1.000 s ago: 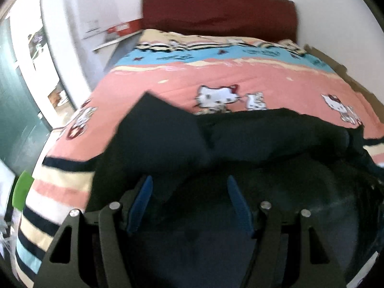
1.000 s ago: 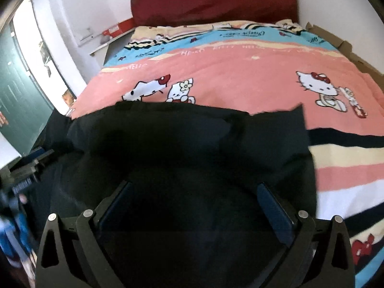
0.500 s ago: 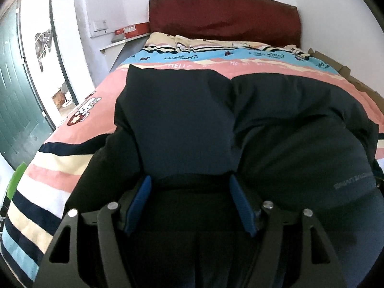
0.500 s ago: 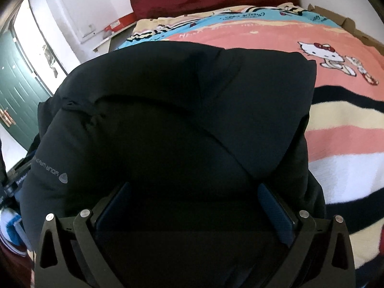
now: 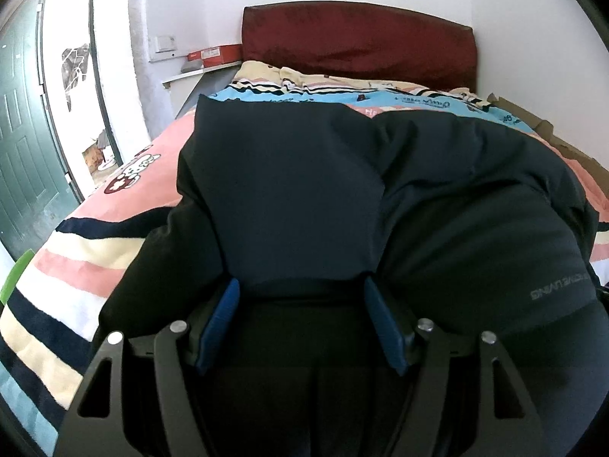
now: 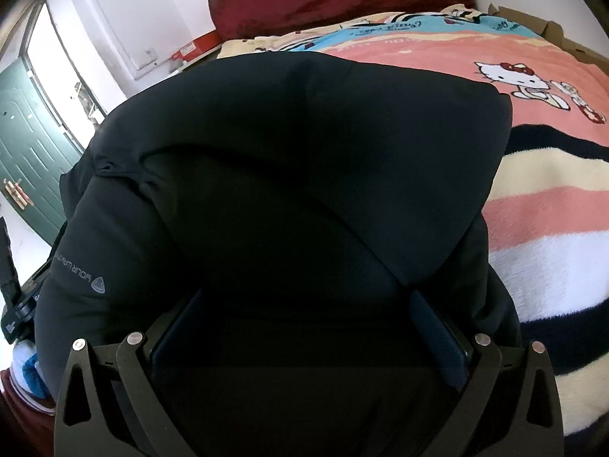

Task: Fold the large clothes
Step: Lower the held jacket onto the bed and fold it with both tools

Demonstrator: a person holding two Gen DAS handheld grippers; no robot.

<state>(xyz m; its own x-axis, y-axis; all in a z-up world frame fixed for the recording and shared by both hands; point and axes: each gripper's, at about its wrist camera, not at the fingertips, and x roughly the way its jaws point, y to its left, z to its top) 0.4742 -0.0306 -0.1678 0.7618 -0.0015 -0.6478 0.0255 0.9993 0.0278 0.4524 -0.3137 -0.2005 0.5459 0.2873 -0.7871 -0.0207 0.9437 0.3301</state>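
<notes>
A large dark navy padded jacket [image 5: 380, 190] lies in a thick folded bundle on the bed and fills both views; it also shows in the right wrist view [image 6: 304, 160]. My left gripper [image 5: 300, 304] has its blue pads [image 5: 224, 312] wide apart, with the jacket's near edge bulging between them. My right gripper [image 6: 308, 327] also stands wide, its dark pads [image 6: 437, 339] half buried under the jacket's fabric. Grey lettering shows on a sleeve [image 5: 559, 289] and a logo on the other side [image 6: 98, 285].
The bed has a pink, blue and striped cartoon-cat blanket [image 6: 540, 122] and a dark red headboard [image 5: 357, 42]. A green door [image 5: 19, 144] and a bright doorway stand at the left. A cardboard box [image 5: 563, 144] lies along the bed's right side.
One second ago the jacket lay flatter and lower. It has since been folded up and forward into a tall bundle that hides much of the blanket. Both grippers stay open.
</notes>
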